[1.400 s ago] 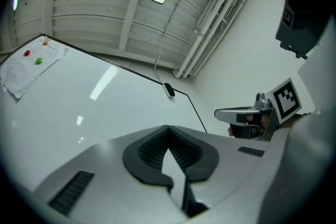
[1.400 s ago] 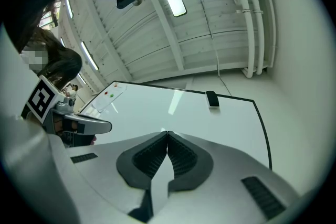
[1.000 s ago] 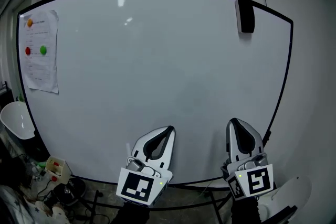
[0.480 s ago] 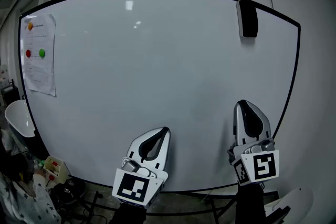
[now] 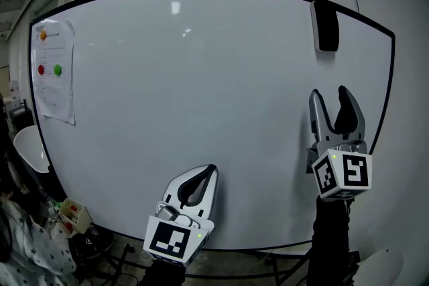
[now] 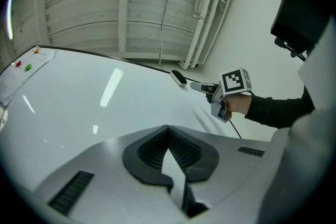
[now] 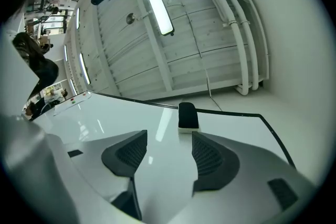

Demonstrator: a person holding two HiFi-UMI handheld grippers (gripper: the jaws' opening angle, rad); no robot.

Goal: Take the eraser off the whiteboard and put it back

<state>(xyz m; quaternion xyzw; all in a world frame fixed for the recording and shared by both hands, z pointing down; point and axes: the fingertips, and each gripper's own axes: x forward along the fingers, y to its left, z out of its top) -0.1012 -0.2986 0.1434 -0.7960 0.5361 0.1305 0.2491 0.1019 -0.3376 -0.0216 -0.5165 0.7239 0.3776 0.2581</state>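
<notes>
The black eraser (image 5: 326,27) is sitting on the whiteboard (image 5: 201,97) at two o'clock, near the top edge. The right gripper (image 5: 330,97) is pointing up at it from four o'clock, well apart. Its jaws have just been opening, with nothing between them. The left gripper (image 5: 211,171) is hanging clenched and empty at six o'clock.

Bare whiteboard (image 5: 201,77) between right claw (image 5: 330,96) and eraser (image 5: 326,27)
</notes>
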